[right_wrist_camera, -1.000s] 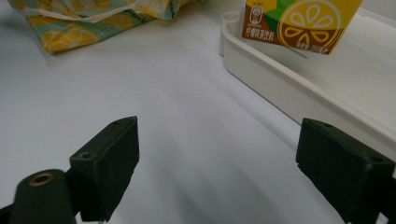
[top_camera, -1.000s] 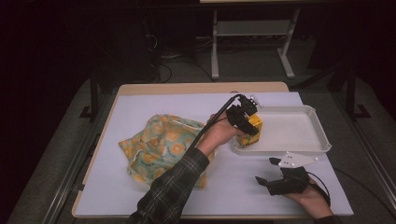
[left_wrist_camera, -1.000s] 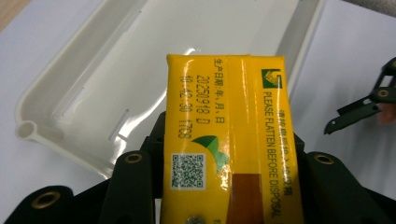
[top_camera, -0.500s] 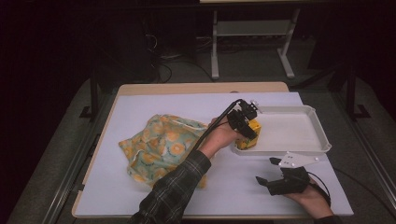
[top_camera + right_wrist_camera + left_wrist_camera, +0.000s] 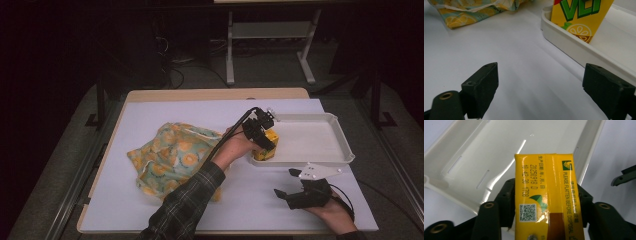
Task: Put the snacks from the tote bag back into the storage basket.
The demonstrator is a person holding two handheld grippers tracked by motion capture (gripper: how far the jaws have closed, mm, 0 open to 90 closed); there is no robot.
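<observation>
Over on the left of the white-covered table lies a crumpled cloth bag printed with lemon slices, its hem also visible at the top of the right gripper view. A plaid sleeve reaches across it from the bottom edge, and the left gripper at the end of that arm is clamped on a yellow drink carton, both jaws pressed flat against its sides in the left gripper view. The carton stands at the near-left corner of the white plastic tray, inside its rim; whether it touches the floor of the tray I cannot tell. Further right, near the table's front edge, the right gripper rests low with its jaws spread wide and nothing between them, just beside the tray's near wall.
</observation>
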